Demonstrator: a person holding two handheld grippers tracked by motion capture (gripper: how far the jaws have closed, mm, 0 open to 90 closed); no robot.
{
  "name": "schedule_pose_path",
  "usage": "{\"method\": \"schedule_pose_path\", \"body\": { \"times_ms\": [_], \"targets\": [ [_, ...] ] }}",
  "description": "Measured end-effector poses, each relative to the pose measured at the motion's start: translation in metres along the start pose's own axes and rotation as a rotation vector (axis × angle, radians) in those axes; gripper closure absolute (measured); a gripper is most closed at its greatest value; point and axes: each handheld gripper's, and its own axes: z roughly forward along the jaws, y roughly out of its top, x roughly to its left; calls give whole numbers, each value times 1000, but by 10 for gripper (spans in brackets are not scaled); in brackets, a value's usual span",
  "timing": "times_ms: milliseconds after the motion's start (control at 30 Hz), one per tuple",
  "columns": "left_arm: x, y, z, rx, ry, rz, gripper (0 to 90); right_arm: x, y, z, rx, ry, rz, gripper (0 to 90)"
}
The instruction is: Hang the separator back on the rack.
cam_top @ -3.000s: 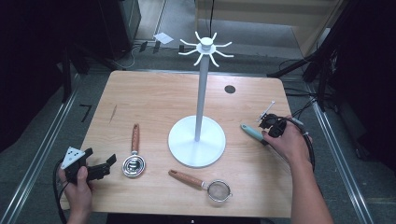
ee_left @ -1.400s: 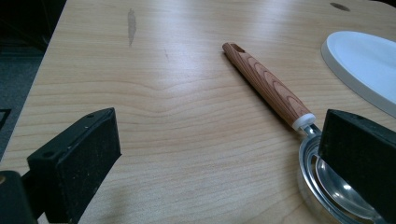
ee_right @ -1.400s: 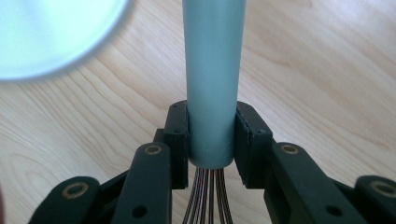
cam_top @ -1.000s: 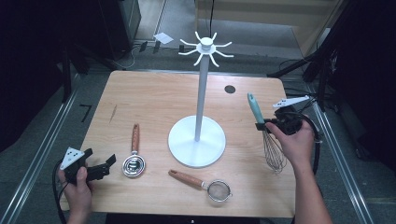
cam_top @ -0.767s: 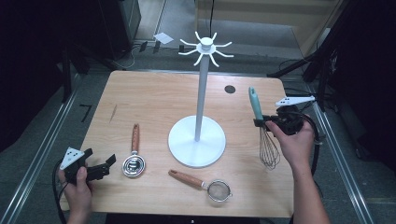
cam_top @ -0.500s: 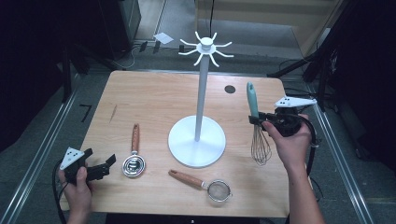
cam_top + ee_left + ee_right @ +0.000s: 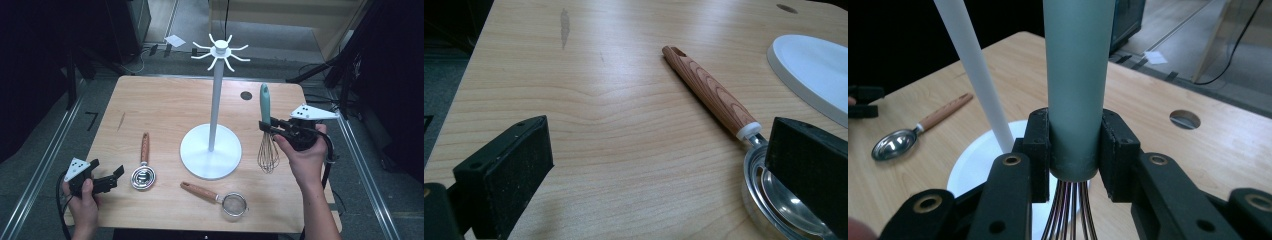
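- Table (image 7: 165, 107): pale wood, with all items carried on it.
- Rack (image 7: 215, 100): white, an upright pole on a round base, hook arms at its top, stood at the table's middle.
- Whisk (image 7: 266, 135): teal handle uppermost, wires hung down, held upright above the table, right of the rack base.
- Right gripper (image 7: 272, 127): jaws were clamped on the whisk handle's lower end.
- Left gripper (image 7: 117, 175): jaws were parted, nothing between them, near the table's left front edge.
- Scoop (image 7: 143, 167): wooden handle, metal bowl, laid just beside the left gripper.
- Strainer (image 7: 220, 197): wooden handle, laid before the rack base.
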Motion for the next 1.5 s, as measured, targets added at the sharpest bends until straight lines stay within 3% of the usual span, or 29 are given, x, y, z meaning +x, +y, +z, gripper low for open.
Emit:
{"method": "schedule_pose_path", "body": {
  "times_ms": [200,333,433,833,933,1000,1333,1500],
  "targets": [
    [0,0,0,1,0,0,0,17,5,-3,-65,58,-3,707],
    [0,0,0,0,-1,0,0,25,7,-5,-96,72,-4,707],
    [0,0,0,2,-2,-1,0,36,11,-6,-123,46,18,707],
    [1,0,0,3,-2,-1,0,58,22,-13,-186,64,23,707],
    [0,0,0,2,-1,-1,0,63,25,-14,-187,55,3,707],
    [1,0,0,3,-3,-3,0,66,27,-15,-194,72,-22,706],
    [0,0,0,3,0,-1,0,77,35,-15,-240,94,-11,707],
    [0,0,0,2,1,-2,0,83,38,-13,-252,93,-32,706]
  ]
}}
